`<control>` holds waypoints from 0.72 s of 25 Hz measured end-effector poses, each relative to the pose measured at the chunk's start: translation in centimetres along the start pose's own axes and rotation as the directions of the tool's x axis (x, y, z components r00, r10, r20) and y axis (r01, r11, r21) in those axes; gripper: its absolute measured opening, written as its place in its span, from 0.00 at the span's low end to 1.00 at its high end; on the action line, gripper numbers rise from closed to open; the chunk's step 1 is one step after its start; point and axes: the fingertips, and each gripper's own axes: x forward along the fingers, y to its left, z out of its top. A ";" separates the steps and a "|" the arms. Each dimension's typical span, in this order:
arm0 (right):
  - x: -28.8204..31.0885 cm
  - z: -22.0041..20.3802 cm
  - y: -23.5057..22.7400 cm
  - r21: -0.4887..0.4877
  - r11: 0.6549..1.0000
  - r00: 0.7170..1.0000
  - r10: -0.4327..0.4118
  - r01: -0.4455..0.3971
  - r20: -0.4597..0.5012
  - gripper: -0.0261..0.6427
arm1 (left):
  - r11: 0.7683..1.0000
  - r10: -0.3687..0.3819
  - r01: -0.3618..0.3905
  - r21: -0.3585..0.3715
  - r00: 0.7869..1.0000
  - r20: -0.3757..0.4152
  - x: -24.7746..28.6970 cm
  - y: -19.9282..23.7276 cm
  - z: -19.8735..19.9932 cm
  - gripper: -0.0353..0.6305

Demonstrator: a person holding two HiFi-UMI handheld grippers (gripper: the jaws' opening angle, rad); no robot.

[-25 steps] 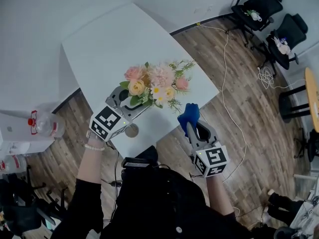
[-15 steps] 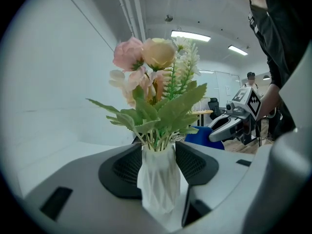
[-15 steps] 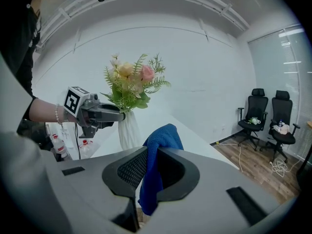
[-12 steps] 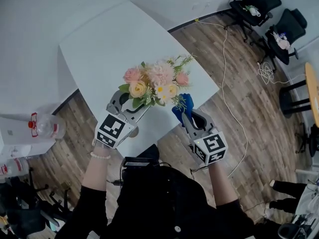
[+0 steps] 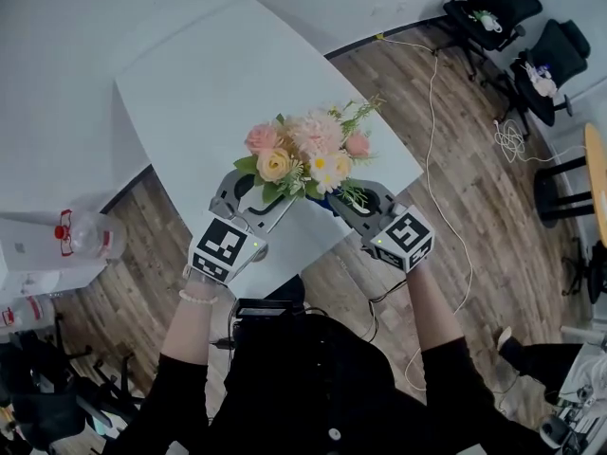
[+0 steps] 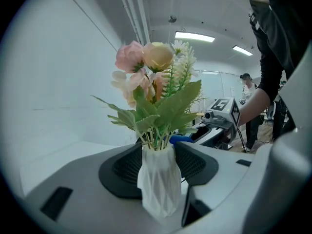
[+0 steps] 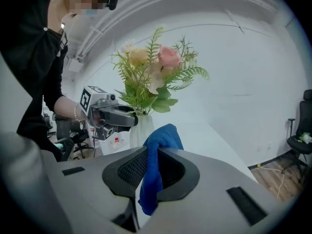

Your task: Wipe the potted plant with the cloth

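**Both claws busy at the flower vase**

Right claw (image 7: 152, 168) is pinching a blue cloth (image 7: 163, 136), holding it up near the plant. Left claw (image 5: 262, 200) is clamping the white faceted vase (image 6: 158, 184). The pink and yellow bouquet (image 5: 305, 150) is sitting near the white counter's (image 5: 190, 93) front edge.

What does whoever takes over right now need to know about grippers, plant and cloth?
Left gripper: shut on the vase, steadying the plant near the table edge.
Right gripper: shut on the blue cloth, held close beside the vase; contact unclear.
Done: vase and cloth gripped.
Left: wipe the plant and vase.
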 end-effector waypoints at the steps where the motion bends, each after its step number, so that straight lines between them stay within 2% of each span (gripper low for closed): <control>1: 0.5 0.2 0.2 -0.020 1.000 1.000 0.021 -0.021 -0.002 0.15 | 1.000 -0.003 0.003 0.001 1.000 0.002 0.0 0.0 0.0 0.39; 8: 2.6 2.0 0.9 -0.158 0.972 0.985 0.170 -0.172 -0.024 0.15 | 1.000 -0.018 0.018 -0.003 1.000 0.009 0.5 0.2 0.1 0.39; 11: 3.1 1.7 1.6 -0.172 0.963 0.978 0.205 -0.210 -0.046 0.15 | 1.000 -0.015 0.015 -0.003 1.000 0.012 0.1 0.1 0.1 0.39; 18: 4.0 -1.3 1.3 -0.143 0.961 0.967 0.221 -0.239 -0.127 0.15 | 1.000 -0.006 0.006 0.003 1.000 0.009 0.3 0.2 0.3 0.39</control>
